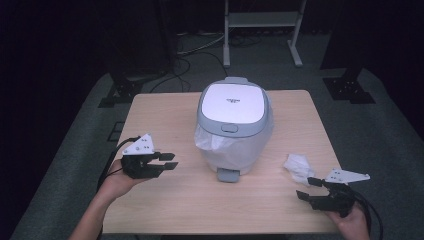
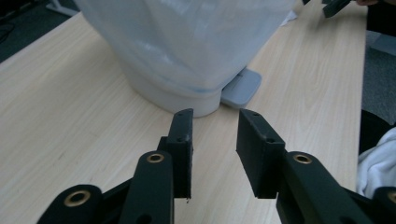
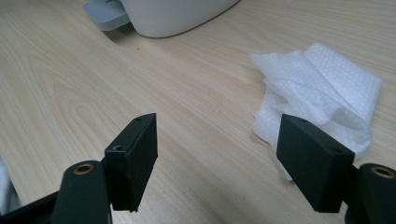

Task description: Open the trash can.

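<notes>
Pedal bin (image 1: 234,127), white-lidded with a liner, stands mid-table (image 1: 165,200). Crumpled tissue (image 1: 298,166) lies to its right. Both grippers, left (image 1: 170,160) and right (image 1: 306,189), flank the bin with jaws spread, empty.

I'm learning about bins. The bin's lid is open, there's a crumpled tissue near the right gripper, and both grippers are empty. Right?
Not quite: the lid on the bin is closed, as the high view shows. The tissue does lie near the right gripper, and both grippers are empty.

A pale wood surface (image 1: 165,205) stands on grey carpet floor (image 1: 390,135); the room behind is dark; at twelve o'clock a white metal frame (image 1: 262,22) rises; black cables (image 1: 192,55) trail at eleven; black stand feet (image 1: 117,92) sit at ten and two o'clock.
</notes>
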